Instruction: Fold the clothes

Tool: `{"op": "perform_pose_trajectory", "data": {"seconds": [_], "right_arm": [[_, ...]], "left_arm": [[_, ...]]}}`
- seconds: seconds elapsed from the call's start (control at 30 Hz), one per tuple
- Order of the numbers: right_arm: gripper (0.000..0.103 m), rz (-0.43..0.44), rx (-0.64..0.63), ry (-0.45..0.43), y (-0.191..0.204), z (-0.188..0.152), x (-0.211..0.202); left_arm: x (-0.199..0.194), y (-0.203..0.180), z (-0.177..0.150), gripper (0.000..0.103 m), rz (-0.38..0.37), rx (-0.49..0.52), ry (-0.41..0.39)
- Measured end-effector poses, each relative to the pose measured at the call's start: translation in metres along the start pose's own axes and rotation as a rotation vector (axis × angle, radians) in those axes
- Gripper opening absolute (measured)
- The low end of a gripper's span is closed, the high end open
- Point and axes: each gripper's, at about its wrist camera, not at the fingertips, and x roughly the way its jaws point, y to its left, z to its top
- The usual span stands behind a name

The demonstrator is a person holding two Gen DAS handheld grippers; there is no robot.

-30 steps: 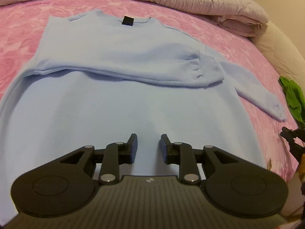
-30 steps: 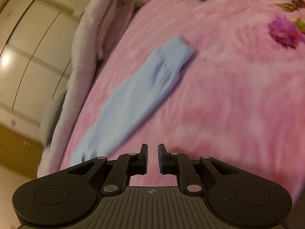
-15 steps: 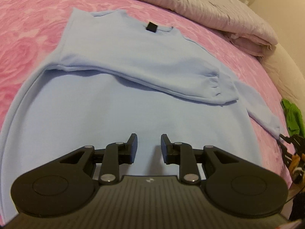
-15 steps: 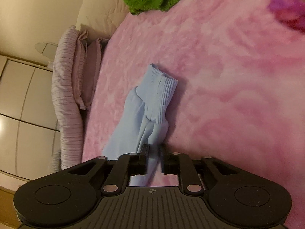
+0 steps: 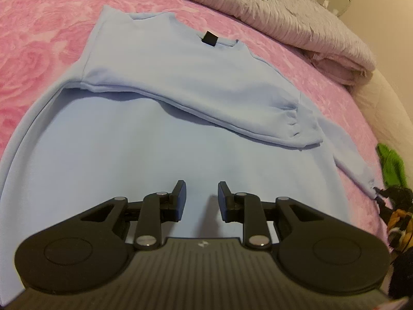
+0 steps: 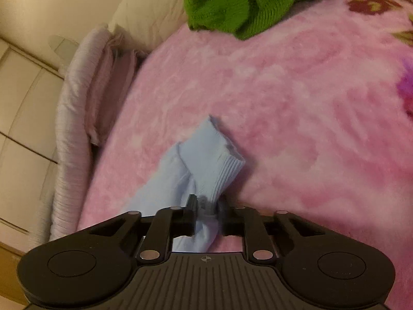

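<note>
Dim, warm indoor light. Soft shadow lies under the folded sleeve. Fisheye bending curves the edges, and the pink blanket is slightly blurred.

Open pink blanket beyond sleeve; green garment farther off.

Left tongs parted, empty — right tongs clamped on fabric.

Left wrist view: low over the light-blue sweater, looking up its body toward the collar and the bedding at the far edge. Right wrist view: very close on the sleeve cuff, facing across the pink blanket. Both views share the sleeve and the green garment.
</note>
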Motion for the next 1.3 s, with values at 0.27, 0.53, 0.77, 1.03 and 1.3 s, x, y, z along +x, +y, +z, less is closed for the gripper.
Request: {"op": "perform_pose_trajectory", "data": {"seconds": [0.27, 0.53, 0.77, 1.03, 1.3], "right_arm": [[0.014, 0.251, -0.98, -0.136, 0.165, -0.172, -0.102], [0.062, 0.335, -1.502, 0.291, 0.178, -0.362, -0.116], [0.062, 0.176, -1.198, 0.304, 0.129, -0.292, -0.108], [0.062, 0.163, -0.696, 0.359, 0.089, -0.198, -0.08], [0.062, 0.153, -0.777, 0.322, 0.093, -0.21, -0.084]], "left_arm": [[-0.021, 0.026, -0.003, 0.022, 0.031, -0.078, -0.029], [-0.032, 0.038, -0.019, 0.024, -0.075, -0.194, 0.014], [0.0, 0.021, -0.02, 0.028, -0.238, -0.339, 0.048], [0.05, -0.003, -0.009, 0.039, -0.267, -0.46, 0.012], [0.062, -0.043, 0.027, 0.002, -0.242, -0.179, -0.015]]}}
